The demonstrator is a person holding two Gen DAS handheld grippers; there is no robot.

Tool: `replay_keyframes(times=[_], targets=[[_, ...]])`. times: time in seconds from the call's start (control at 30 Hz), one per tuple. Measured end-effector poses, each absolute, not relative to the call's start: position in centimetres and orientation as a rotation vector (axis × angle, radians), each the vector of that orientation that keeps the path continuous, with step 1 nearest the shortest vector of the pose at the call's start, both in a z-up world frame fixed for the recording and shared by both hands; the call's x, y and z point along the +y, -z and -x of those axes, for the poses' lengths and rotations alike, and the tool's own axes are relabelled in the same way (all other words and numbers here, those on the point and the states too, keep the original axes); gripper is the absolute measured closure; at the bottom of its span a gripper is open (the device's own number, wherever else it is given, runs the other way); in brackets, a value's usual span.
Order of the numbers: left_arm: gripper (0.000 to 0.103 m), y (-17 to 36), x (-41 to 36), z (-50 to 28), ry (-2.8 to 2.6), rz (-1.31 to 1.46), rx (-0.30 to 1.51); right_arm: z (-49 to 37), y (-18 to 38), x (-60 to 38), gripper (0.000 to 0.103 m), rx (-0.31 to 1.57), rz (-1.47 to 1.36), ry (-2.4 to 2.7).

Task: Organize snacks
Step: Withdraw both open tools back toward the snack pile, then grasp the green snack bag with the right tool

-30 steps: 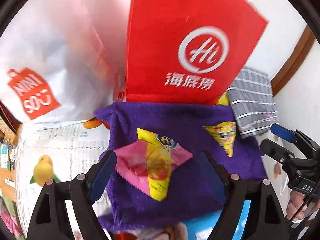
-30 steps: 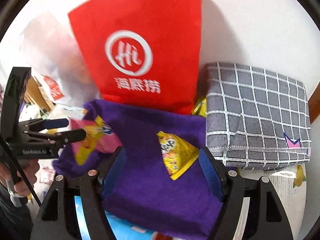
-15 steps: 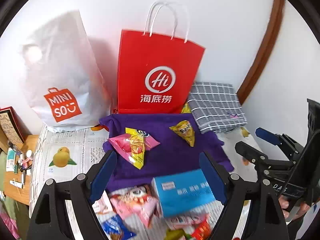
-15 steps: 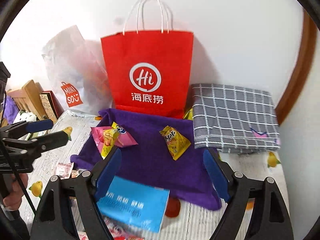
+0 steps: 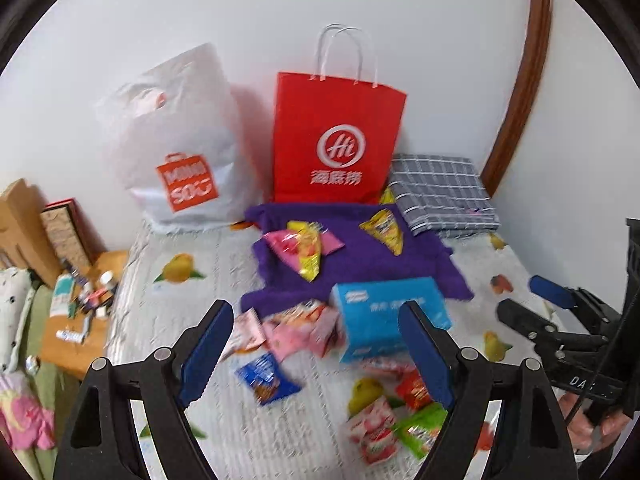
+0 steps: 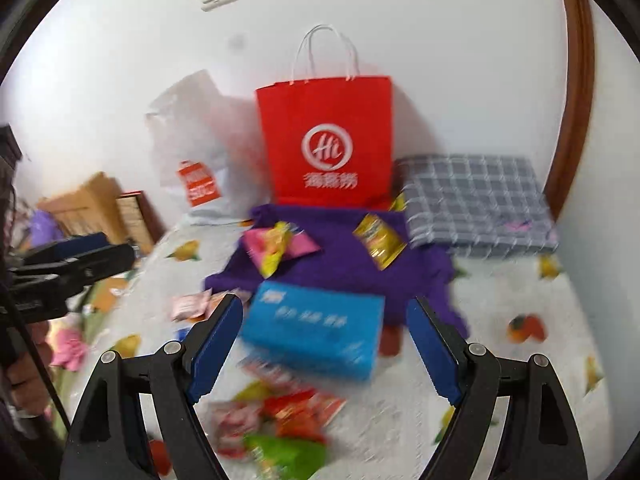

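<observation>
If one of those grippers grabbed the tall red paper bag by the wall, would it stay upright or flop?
The tall red paper bag with white cord handles looks fairly stiff: its sides stand flat. It seems to lean on the white wall, so a push low down would probably tip it. Its contents are hidden, so weight is unclear.

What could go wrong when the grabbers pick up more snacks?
1. The loose packets near the blue box overlap, so one grab might lift two or drop one.
2. The snacks already on the purple cloth could get knocked off if a new packet lands carelessly.
</observation>
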State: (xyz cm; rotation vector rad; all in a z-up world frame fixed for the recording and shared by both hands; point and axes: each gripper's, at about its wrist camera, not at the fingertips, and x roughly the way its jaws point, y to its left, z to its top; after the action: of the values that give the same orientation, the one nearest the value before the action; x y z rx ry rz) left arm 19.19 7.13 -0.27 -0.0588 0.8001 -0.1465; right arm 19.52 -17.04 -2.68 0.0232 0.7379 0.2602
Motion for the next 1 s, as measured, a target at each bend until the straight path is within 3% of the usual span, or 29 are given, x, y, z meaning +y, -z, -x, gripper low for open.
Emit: replay_keyframes(times=[0.37,0.93,0.97,1.0], targets=[[0.019,4.4,10.5,-14.7,0.066,0.149,0.819,-15.3,6.3,-16.3,0.020,0.770,0.006,-0.239],[0.019,10.2,13.8,-12.7,0.028,0.298,0.869,-13.1,17.4,-13.5,0.020,0.898,0.046,-0.357],[0.019,10.5,14.0,-12.9,0.024,0.300,0.874,-13.3,17.9,-13.4,0.022,0.905,0.050,-0.358],[0.019,10.8,14.0,-13.1,0.023,0.300,0.879,-13.5,18.3,-13.3,0.035,0.910,0.055,-0.366]])
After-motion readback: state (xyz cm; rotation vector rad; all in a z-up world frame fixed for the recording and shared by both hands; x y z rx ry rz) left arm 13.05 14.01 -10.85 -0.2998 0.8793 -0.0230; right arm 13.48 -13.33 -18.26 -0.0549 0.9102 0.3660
